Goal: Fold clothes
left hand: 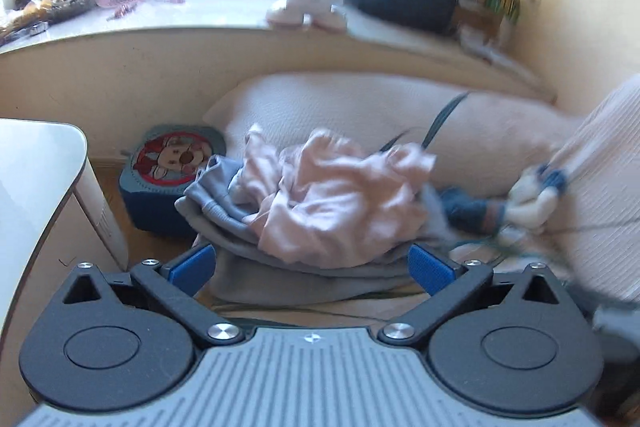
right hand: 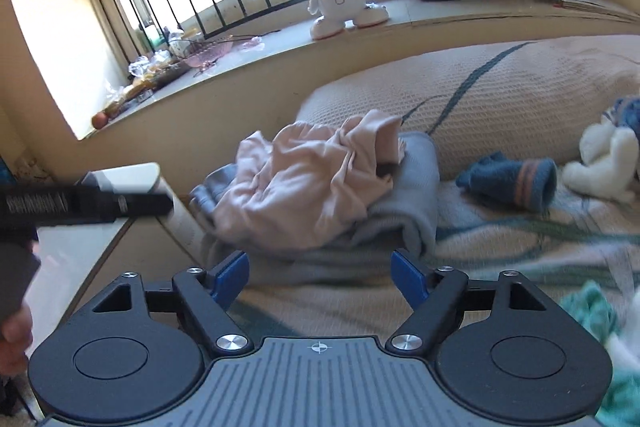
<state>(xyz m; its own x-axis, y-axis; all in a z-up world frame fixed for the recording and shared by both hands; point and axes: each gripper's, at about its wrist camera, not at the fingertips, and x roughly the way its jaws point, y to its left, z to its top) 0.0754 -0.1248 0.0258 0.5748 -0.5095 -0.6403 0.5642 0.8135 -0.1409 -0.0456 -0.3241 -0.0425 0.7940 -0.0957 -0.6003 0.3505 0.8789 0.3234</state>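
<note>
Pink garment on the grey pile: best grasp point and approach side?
Take the pink garment by the raised flap at its top right: it stands clear of the folded grey clothes below, so probably only one layer gets pinched. Come in from the right with the right gripper, whose jaws are open and empty.

Crumpled pink garment (right hand: 304, 183) lies atop folded grey clothes (right hand: 416, 211).

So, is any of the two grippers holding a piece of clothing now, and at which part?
Nothing is held. The left gripper and the right gripper are both open, short of the pink garment.
</note>
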